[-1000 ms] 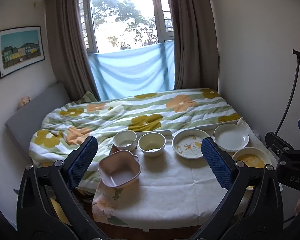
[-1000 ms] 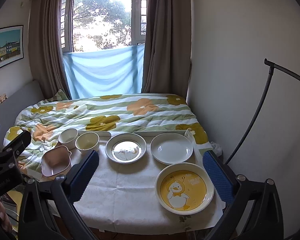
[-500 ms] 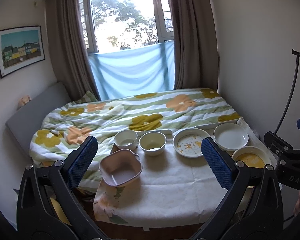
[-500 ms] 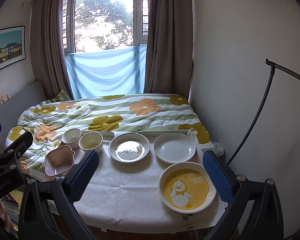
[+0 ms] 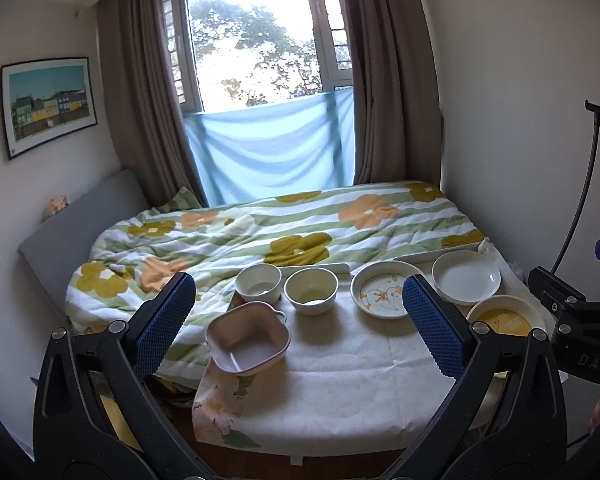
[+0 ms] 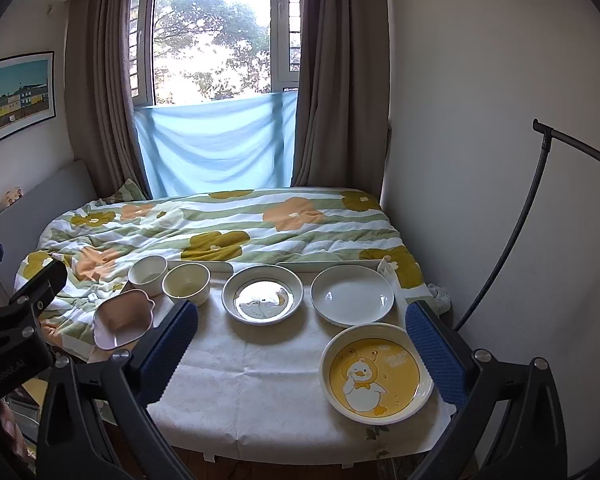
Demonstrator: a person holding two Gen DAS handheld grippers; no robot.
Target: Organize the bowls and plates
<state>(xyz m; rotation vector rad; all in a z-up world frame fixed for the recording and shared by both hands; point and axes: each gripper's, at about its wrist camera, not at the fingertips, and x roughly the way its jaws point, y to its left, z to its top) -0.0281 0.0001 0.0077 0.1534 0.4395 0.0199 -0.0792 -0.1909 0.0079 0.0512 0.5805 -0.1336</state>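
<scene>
Here, a bed with a green-striped quilt printed with yellow and orange flowers [image 5: 284, 232] fills the room under a curtained window [image 5: 260, 40], whose lower part is covered by a pale blue cloth [image 5: 272, 152]; a framed picture of coloured houses [image 5: 48, 104] hangs on the left wall. In front of the bed stands a small table under a white cloth [image 6: 260, 372].

Both tongs hang above the near edge of the table. The left gripper [image 5: 296, 320] is spread wide and holds nothing, and the right gripper [image 6: 300, 348] is likewise wide apart and empty.

On the cloth, the yellow duck plate [image 6: 376, 376] lies at the near right, the duck upright toward the viewer. Behind it sit a plain white plate [image 6: 352, 294] and a grey-rimmed plate [image 6: 262, 294], side by side. Left of these come a cream bowl [image 6: 186, 282] and a white bowl [image 6: 148, 274], close together. The pink square bowl with small handles [image 6: 122, 318] rests tilted at the table's left edge.
</scene>
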